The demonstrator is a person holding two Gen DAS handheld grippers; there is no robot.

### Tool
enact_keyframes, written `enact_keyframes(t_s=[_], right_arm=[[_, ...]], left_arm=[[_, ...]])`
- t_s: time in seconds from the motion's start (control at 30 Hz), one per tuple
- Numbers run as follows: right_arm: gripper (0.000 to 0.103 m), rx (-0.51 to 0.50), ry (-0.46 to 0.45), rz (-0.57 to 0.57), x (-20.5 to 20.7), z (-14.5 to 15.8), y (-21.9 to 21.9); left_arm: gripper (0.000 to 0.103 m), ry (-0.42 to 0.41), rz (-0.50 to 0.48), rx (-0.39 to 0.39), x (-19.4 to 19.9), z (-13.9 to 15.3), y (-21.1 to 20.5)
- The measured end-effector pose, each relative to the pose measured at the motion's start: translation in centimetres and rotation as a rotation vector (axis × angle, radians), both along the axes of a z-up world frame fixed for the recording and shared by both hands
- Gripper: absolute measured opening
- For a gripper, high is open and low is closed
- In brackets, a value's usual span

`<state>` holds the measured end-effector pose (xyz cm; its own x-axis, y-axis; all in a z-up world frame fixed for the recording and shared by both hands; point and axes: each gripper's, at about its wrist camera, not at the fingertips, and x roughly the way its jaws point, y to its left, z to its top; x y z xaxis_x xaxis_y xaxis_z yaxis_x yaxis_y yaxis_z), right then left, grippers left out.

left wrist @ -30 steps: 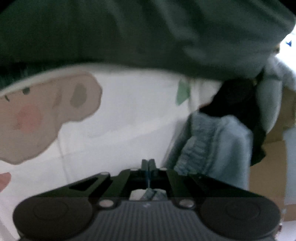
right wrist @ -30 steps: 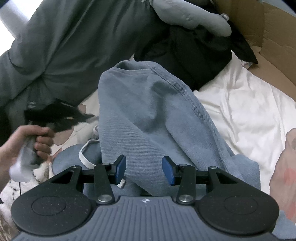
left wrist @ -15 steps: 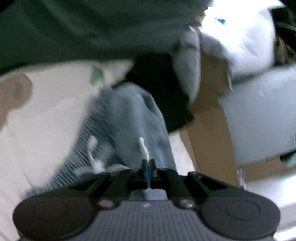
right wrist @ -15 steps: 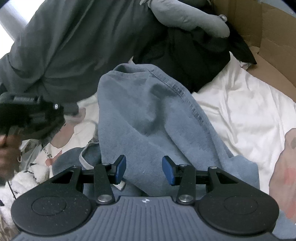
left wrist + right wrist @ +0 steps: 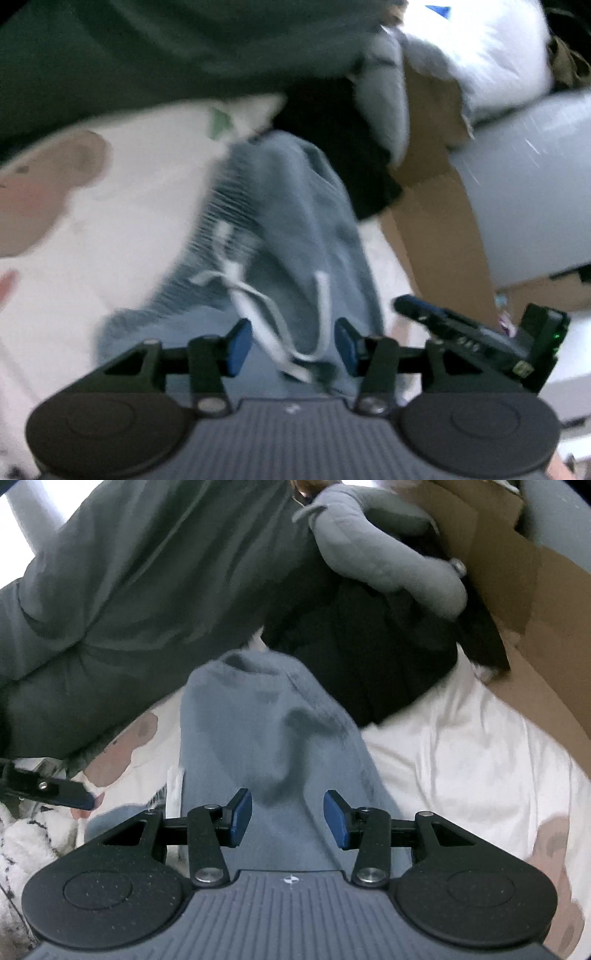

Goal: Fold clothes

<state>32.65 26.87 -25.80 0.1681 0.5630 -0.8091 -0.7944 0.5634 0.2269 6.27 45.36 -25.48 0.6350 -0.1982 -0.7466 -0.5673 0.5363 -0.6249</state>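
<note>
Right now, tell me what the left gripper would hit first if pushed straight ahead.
Most likely the blue sweatpants: the open left gripper points at their bunched waistband, with the white drawstring lying between its fingers. Blur makes depth uncertain.

Soft daylight, blown-out glare at top corners, motion blur, fisheye-bent edges.
</note>
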Motion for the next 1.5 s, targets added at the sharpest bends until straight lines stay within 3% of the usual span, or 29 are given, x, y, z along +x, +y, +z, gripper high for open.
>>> enact_keyframes(t_s=[0.23, 0.43, 0.57, 0.8, 1.0, 1.07, 1.17, 1.3, 1.4, 1.47, 1.5], right_arm=[[0.051, 0.036, -0.008, 0.035, 3.4, 0.2, 5.3], [0.051, 0.058, -0.008, 0.060, 4.9, 0.6, 9.4], [0.060, 0.043, -0.046, 0.097, 5.2, 1.0, 11.9], [0.062, 0.032, -0.101, 0.129, 5.9, 0.6, 17.9], [0.071, -0.027, -0.155, 0.203, 4.9, -1.0, 24.1], [0.076, -0.086, -0.180, 0.237, 4.4, -2.1, 25.1], [0.076, -0.207, -0.226, 0.299, 3.7, -4.1, 25.8], [0.076, -0.312, -0.292, 0.348, 3.7, -6.3, 24.1], [0.076, -0.371, -0.289, 0.343, 4.8, -8.0, 22.6], [0.076, -0.390, -0.277, 0.350, 5.5, -8.9, 21.7], [0.076, -0.389, -0.273, 0.351, 5.5, -9.2, 21.3]], left_arm=[[0.052, 0.129, 0.174, 0.036, -4.2, -1.0, 3.5], [0.052, 0.188, 0.239, 0.038, -5.7, -2.9, 4.2], [0.052, 0.241, 0.291, -0.010, -6.3, -5.5, 3.9], [0.052, 0.273, 0.422, -0.144, -7.9, -10.0, 3.1], [0.056, 0.260, 0.412, -0.211, -7.6, -11.6, 1.9], [0.059, 0.257, 0.396, -0.226, -7.4, -12.2, 1.2], [0.065, 0.255, 0.360, -0.242, -7.1, -13.1, 0.2], [0.075, 0.249, 0.323, -0.164, -6.8, -13.2, -0.9], [0.075, 0.233, 0.315, -0.172, -6.7, -13.5, -1.2], [0.068, 0.216, 0.287, -0.155, -6.4, -13.4, -1.7], [0.060, 0.203, 0.276, -0.163, -6.3, -13.4, -1.8]])
